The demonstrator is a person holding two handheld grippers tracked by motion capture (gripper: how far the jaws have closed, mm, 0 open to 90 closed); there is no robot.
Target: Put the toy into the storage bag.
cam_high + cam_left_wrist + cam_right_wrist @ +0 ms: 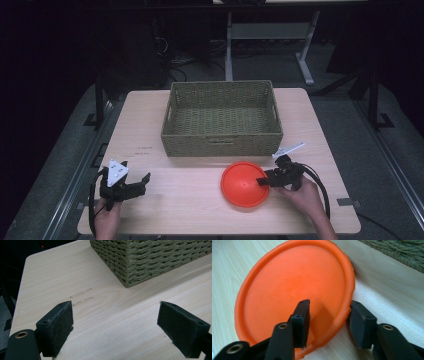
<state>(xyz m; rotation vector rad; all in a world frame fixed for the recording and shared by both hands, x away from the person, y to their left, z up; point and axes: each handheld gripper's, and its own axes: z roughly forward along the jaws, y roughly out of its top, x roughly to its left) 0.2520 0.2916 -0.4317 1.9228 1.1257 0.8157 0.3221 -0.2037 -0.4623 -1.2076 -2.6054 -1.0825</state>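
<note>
Plate [242, 184] rim between right claw [328, 322] jaws (unclamped).

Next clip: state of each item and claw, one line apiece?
Round orange plastic plate: on the table, near rim straddled by the right claw's jaws.
Woven green rectangular basket: upright, empty.
Left claw: open, holding nothing, over bare table.
Right claw: jaws either side of the plate rim, not clearly clamped.

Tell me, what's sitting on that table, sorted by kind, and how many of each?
Woven basket: 1
Orange plate: 1
Hand-held tools: 2, the left tool open over bare wood, the right tool straddling the plate's rim
Total: 4
</note>
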